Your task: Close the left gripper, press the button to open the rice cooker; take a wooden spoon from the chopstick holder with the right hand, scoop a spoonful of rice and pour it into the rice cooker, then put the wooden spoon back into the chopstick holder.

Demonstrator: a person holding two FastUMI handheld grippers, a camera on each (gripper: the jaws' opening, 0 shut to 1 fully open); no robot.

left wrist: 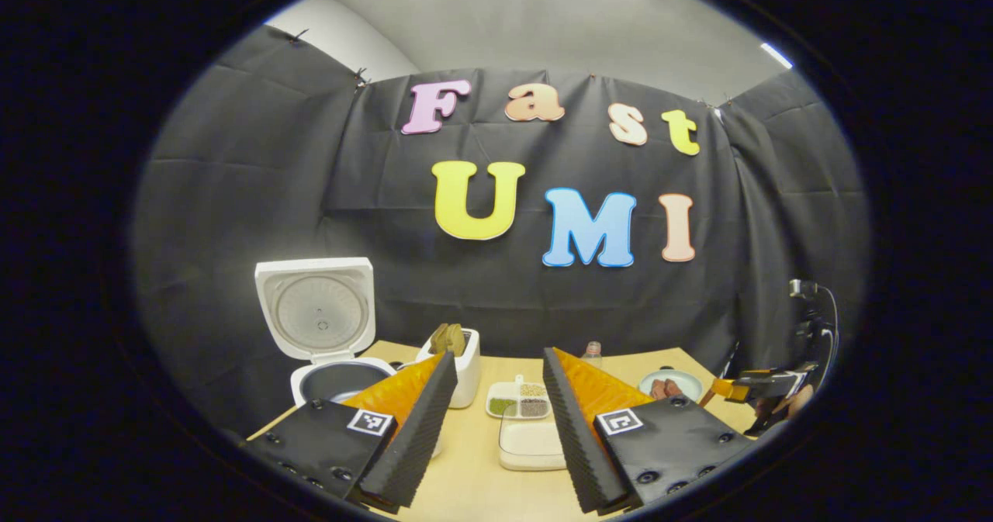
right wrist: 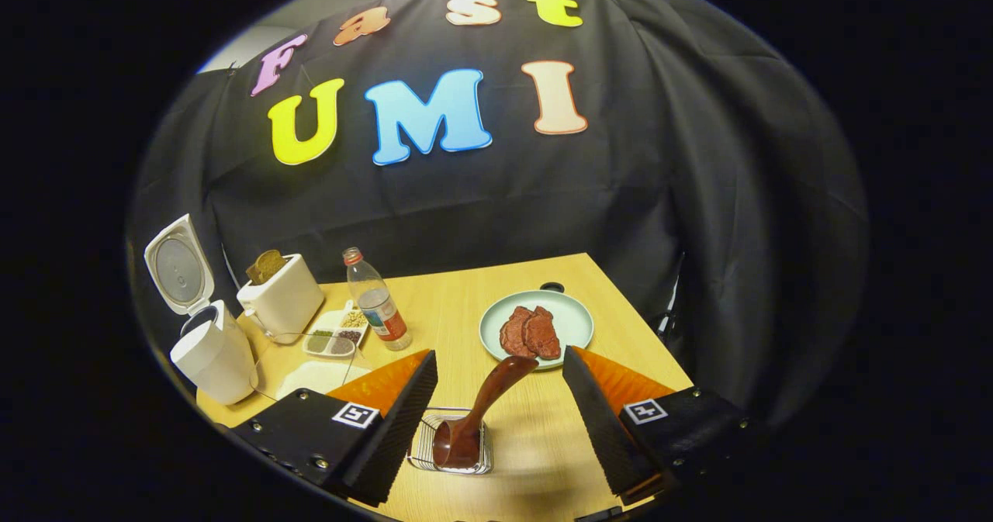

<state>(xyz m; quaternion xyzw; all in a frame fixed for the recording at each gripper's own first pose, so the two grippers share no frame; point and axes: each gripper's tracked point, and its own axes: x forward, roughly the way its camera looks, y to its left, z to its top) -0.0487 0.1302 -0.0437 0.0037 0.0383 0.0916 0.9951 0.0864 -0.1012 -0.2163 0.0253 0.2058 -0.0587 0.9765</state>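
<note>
Both grippers, left point(left wrist: 496, 421) and right point(right wrist: 500, 413), gape empty, low in frame. Spoon point(right wrist: 481, 406) stands tilted in holder point(right wrist: 451, 448); cooker point(left wrist: 330, 351) lid up, left.

Rice cooker point(left wrist: 339, 382) pot partly behind the left finger point(left wrist: 407, 429); tray point(left wrist: 518, 400) contents perhaps grains, too small.

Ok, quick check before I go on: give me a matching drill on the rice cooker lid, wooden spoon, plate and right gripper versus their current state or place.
Things:
1. rice cooker lid
2. wooden spoon
3. plate
4. right gripper

States or places:
A. holds reddish-brown pieces
B. standing in the wire holder
C. raised, cooker open
D. open, fingers either side of the spoon, not touching

Pairs: 1-C, 2-B, 3-A, 4-D
</note>
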